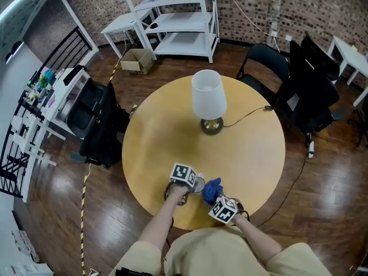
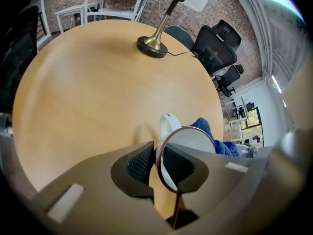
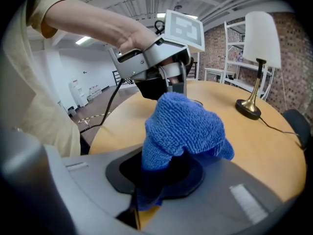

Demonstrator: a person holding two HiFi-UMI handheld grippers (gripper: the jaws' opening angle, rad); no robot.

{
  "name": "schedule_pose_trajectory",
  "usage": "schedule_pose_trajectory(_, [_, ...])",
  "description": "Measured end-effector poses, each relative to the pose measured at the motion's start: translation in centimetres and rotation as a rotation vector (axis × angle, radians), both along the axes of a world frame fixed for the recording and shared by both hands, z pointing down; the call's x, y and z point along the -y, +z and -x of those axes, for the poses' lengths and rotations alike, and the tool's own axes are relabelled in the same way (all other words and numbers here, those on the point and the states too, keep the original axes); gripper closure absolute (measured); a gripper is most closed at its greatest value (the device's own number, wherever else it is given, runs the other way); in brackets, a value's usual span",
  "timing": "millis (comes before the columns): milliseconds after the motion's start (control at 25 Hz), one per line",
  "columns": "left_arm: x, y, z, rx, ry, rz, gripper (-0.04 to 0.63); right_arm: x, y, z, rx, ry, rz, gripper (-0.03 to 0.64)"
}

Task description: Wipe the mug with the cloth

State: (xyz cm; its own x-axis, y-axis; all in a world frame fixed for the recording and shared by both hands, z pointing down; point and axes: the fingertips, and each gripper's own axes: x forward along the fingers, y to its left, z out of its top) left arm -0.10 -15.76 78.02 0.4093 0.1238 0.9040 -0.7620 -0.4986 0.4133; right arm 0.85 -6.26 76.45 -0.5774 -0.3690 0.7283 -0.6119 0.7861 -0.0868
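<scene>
Between left hand-held gripper (image 2: 156, 156) jaws, mug (image 2: 193, 140) rim, grip obscured overhead

Your cloth (image 3: 183, 126) is rough, matt blue terry. Your mug (image 2: 193, 140) looks smooth, glossy white glaze. The table (image 2: 98, 82) is pale wood with a smooth satin top; the far lamp base (image 2: 151, 47) is shiny brass-coloured metal.

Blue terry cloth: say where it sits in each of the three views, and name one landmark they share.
Head view: blue terry cloth, low centre, at the near edge of the round wooden table.
Left gripper view: right of centre, behind the white ceramic mug.
Right gripper view: centre, clamped in the tongs of the right gripper.
Shared landmark: white-shaded brass lamp.
</scene>
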Motion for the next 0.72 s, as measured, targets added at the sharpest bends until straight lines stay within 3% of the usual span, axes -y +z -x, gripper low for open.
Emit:
schedule_pose_trajectory(400, [-0.7, 0.2, 0.3, 0.021, -0.119, 0.058, 0.554, -1.2, 0.4, 1.4, -0.016, -0.023, 0.06, 0.549])
schedule_pose_trajectory(720, [-1.5, 0.6, 0.9, 0.017, -0.281, 0.099, 0.566, -1.3, 1.0, 2.3, -0.041, -0.039, 0.083, 0.548])
